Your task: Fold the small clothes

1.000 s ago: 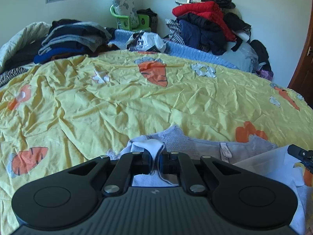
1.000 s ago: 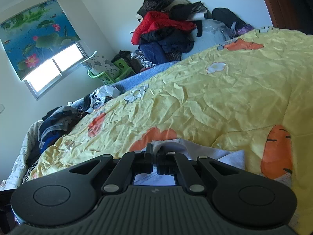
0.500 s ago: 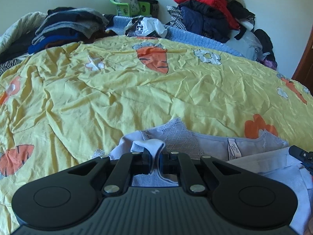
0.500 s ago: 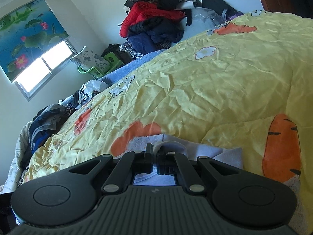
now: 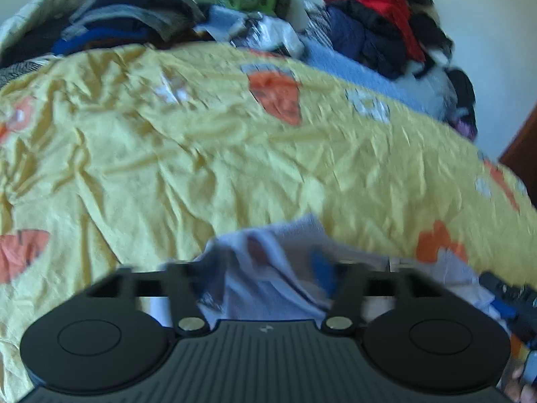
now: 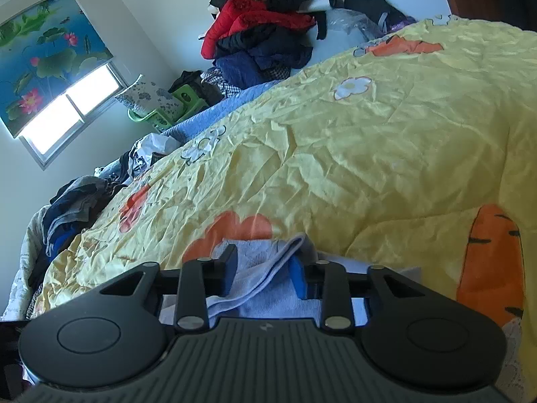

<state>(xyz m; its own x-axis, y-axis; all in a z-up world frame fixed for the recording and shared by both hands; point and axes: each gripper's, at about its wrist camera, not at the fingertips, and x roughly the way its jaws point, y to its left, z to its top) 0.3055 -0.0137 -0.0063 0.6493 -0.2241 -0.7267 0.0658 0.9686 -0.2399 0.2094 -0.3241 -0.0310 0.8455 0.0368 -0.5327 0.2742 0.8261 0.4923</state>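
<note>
A small pale lavender-white garment (image 5: 268,268) lies on the yellow carrot-print quilt (image 5: 201,154) at its near edge. My left gripper (image 5: 265,268) is open, its jaws spread wide, with the loose cloth bunched between them; this view is blurred. In the right wrist view the same garment (image 6: 268,288) lies between the open jaws of my right gripper (image 6: 265,268), a folded edge of it running diagonally across the gap. The blue pads (image 6: 298,278) do not press the cloth. The right gripper's tip (image 5: 503,295) shows at the right edge of the left view.
Piles of dark and red clothes (image 6: 265,30) stand at the far side of the bed against the wall. Another dark pile (image 5: 110,23) sits far left. A green chair (image 6: 167,110) and a window (image 6: 67,107) are behind. A wooden door (image 5: 523,141) is at right.
Both grippers were shut on the garment's edge and have now opened, letting the cloth go. The left wrist view has tilted down toward the quilt and blurred with motion.
</note>
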